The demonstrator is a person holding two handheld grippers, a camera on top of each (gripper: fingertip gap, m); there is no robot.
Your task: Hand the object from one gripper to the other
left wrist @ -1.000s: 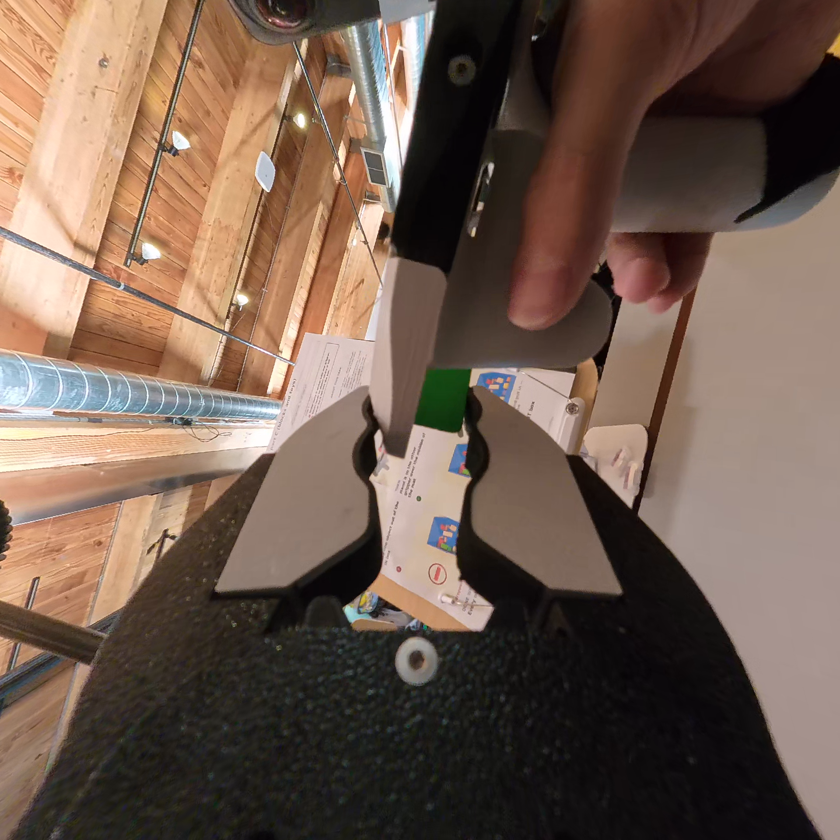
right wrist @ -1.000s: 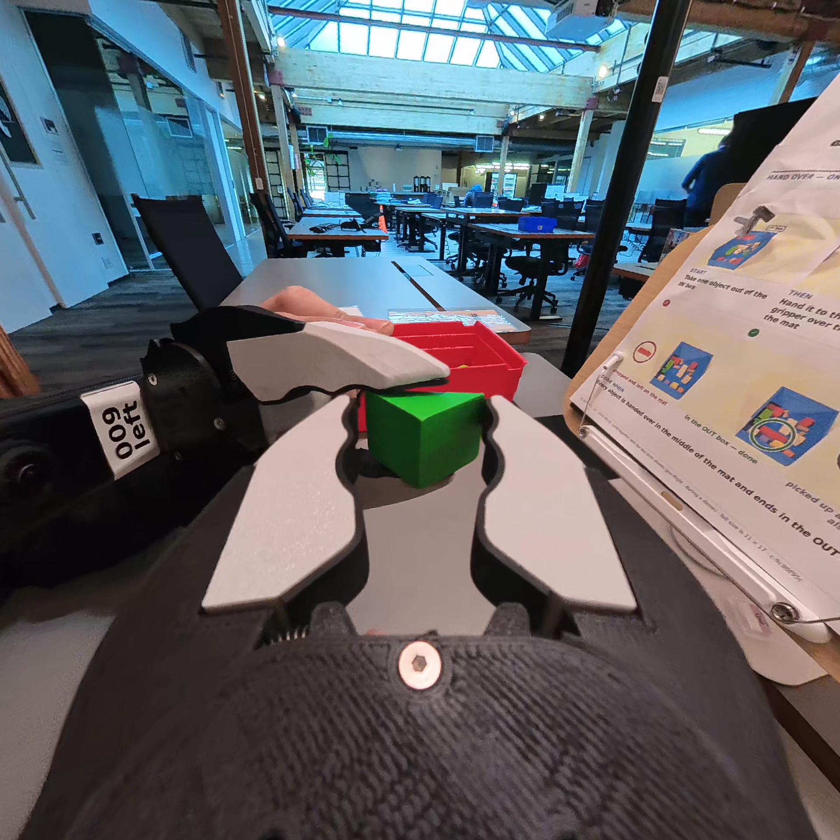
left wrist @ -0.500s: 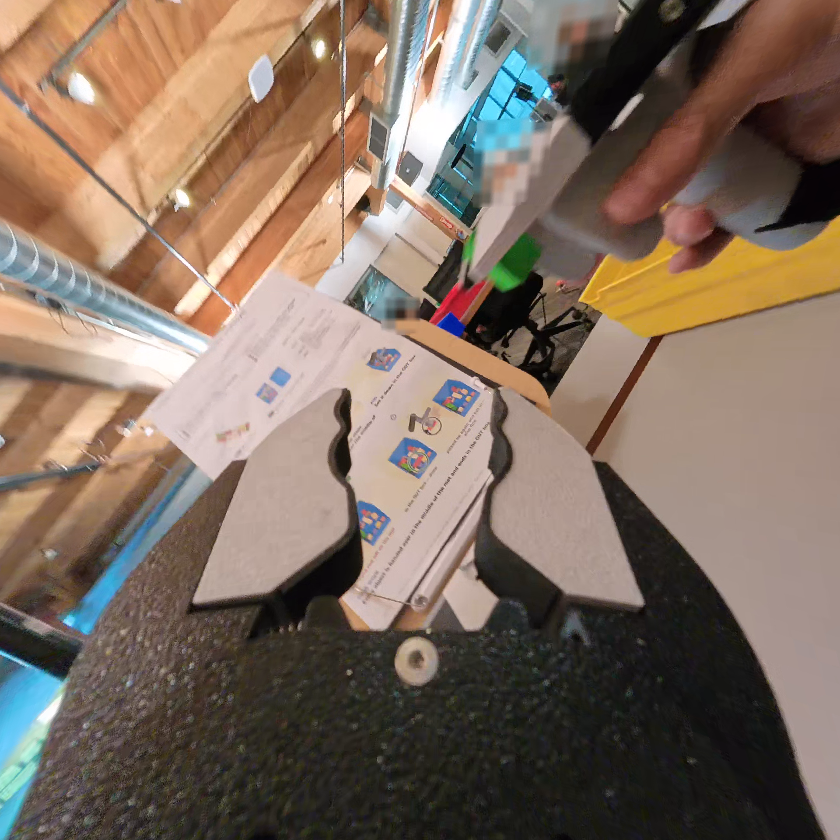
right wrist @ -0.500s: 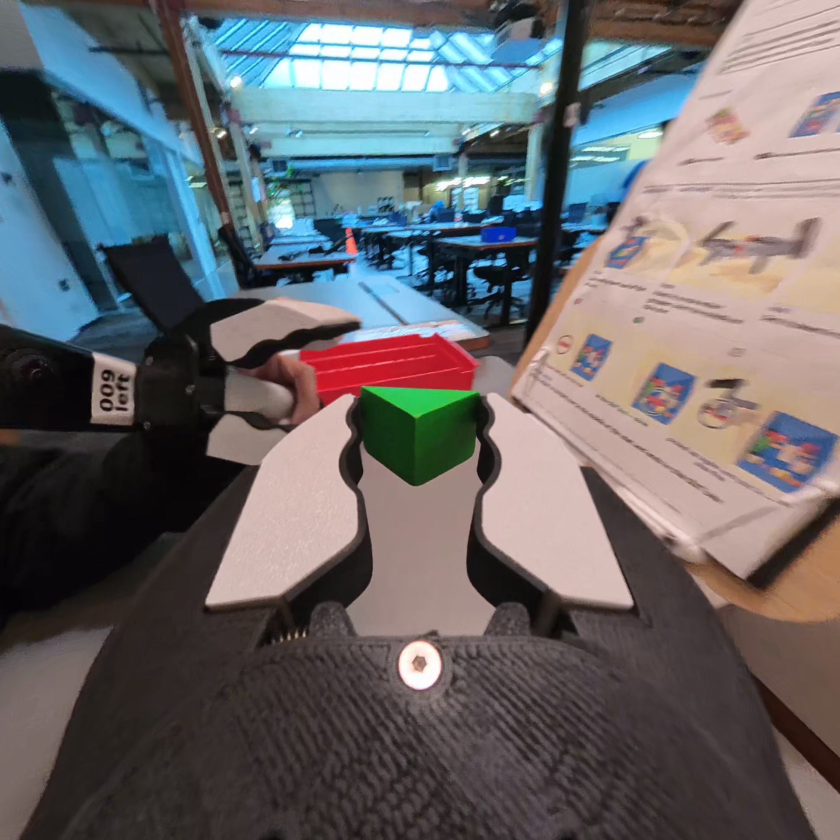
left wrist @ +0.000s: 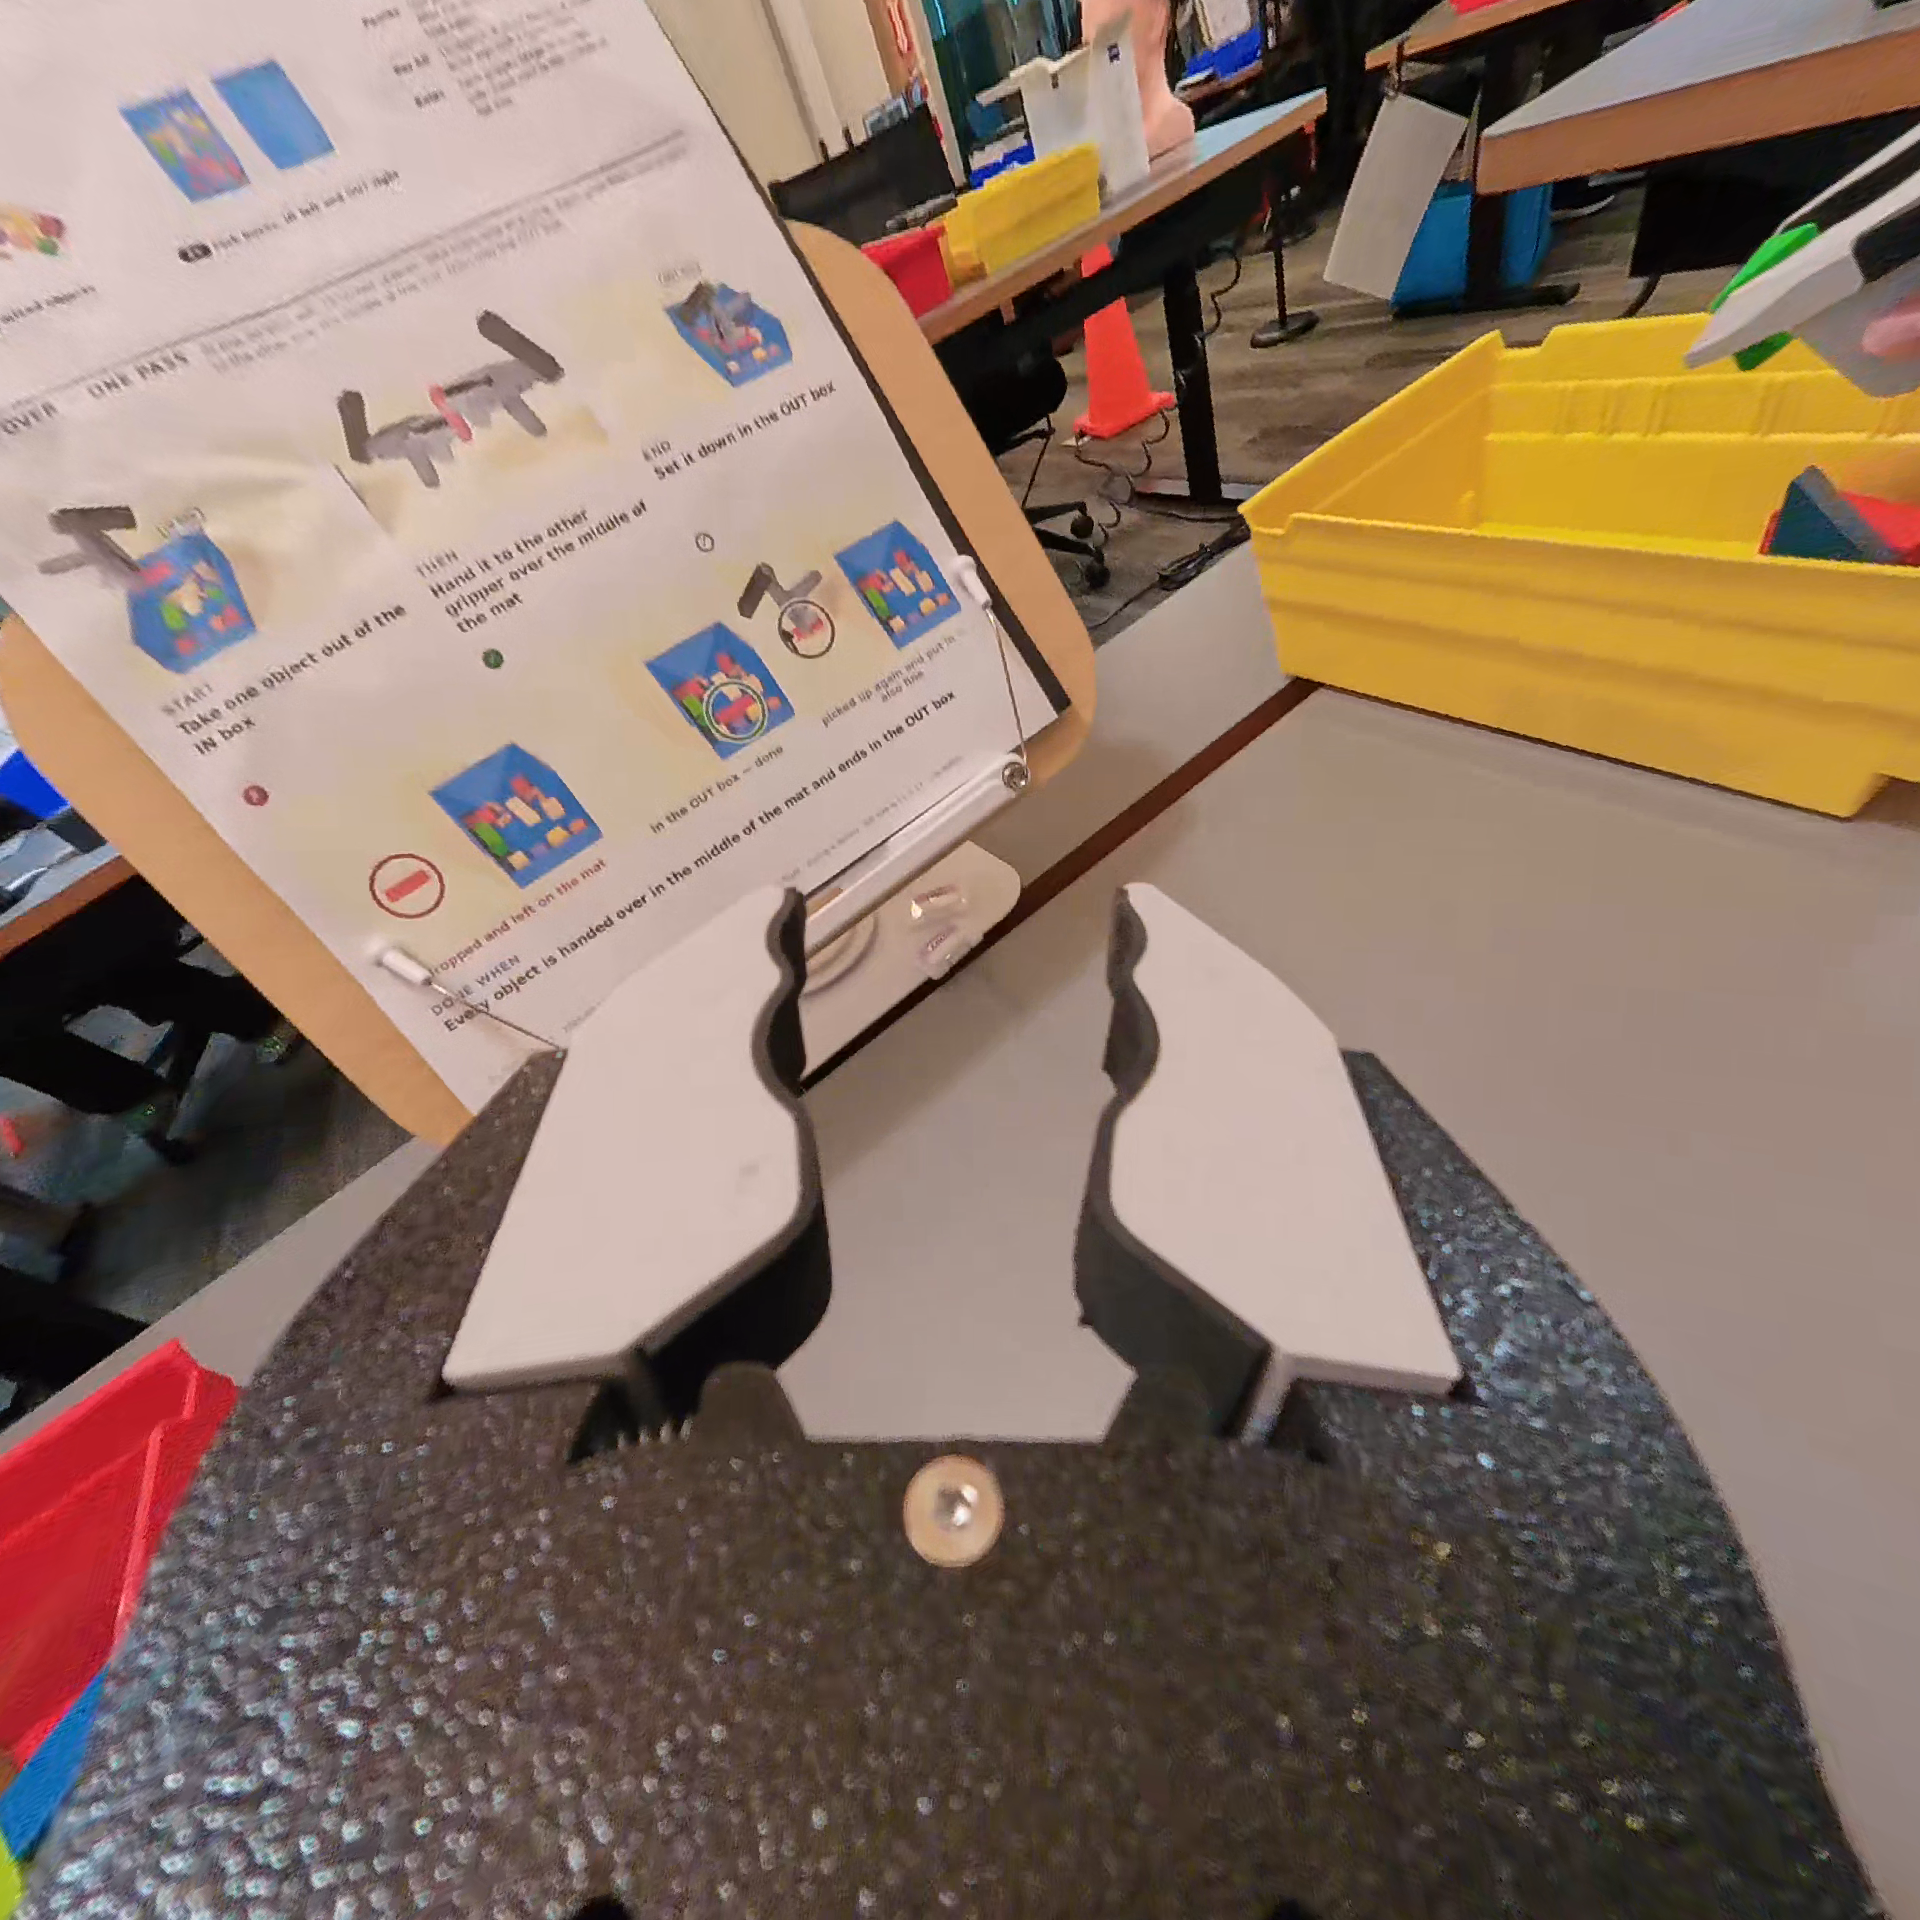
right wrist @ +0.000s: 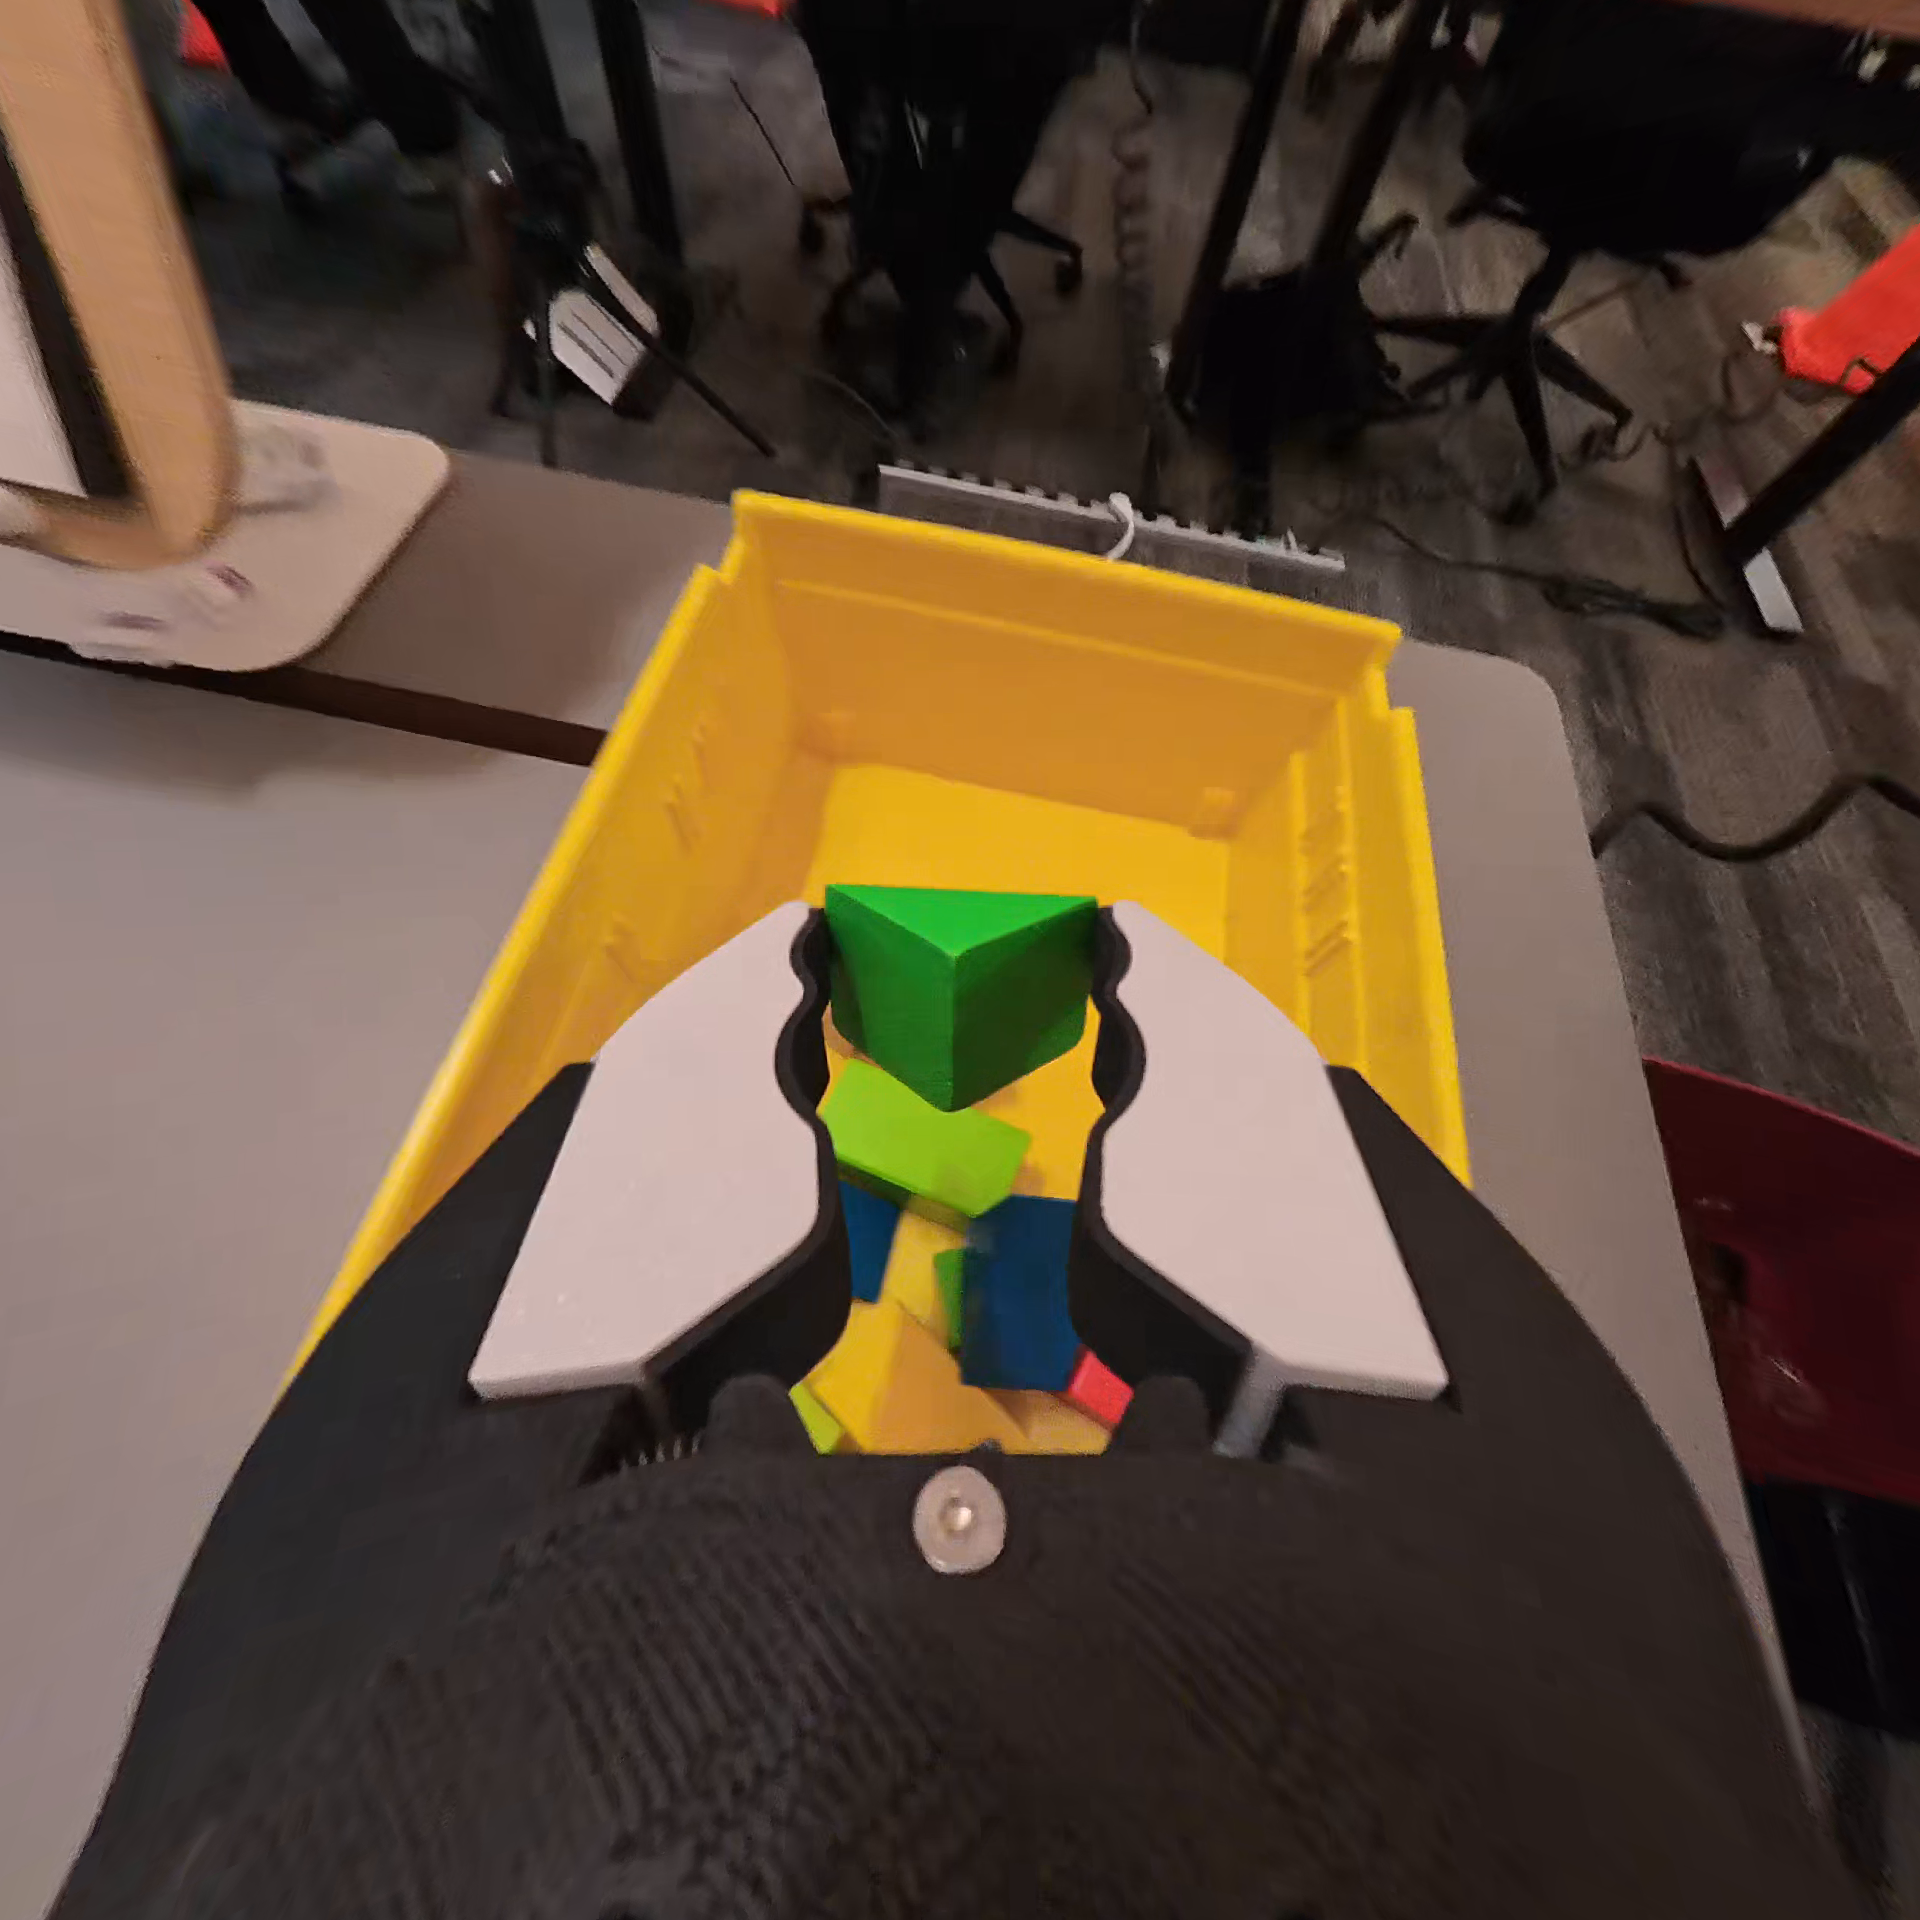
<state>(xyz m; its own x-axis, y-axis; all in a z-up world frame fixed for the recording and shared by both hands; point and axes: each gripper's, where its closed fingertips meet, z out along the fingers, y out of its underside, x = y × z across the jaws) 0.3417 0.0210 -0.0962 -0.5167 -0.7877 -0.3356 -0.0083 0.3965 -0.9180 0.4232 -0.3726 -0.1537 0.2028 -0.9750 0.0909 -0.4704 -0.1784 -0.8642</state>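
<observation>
We start with the grey surface (left wrist: pixel 1558 935), which carries everything here. At its far right corner sits the yellow bin (right wrist: pixel 665 831), open side up so that pieces can be lowered in from above; we judge it to be the receiving box, since several coloured blocks already lie on its floor, among them a light green block (right wrist: pixel 914 1138) and a blue block (right wrist: pixel 1013 1299). At the back of the surface stands a wooden board with a printed instruction sheet (left wrist: pixel 468 520), propped upright and facing the work area so it can be read during the job. A red bin (left wrist: pixel 73 1538) shows at the near left corner of the left wrist view, well apart from the yellow one.

The right tool (right wrist: pixel 961 997) hangs directly over the yellow bin's interior, tilted downward. Its two fingertips press on opposite sides of the green wedge block (right wrist: pixel 956 987), which sits at the very tips with one edge pointing back toward the camera. Held this way, the block is clear of the bin walls and above the pieces already inside, so we judge the handover done and the drop-off about to follow.

The left tool (left wrist: pixel 951 966) stands with its fingers parted and nothing between them, only the bare surface beyond. It rests low and away from the yellow bin, out of the right tool's way.
</observation>
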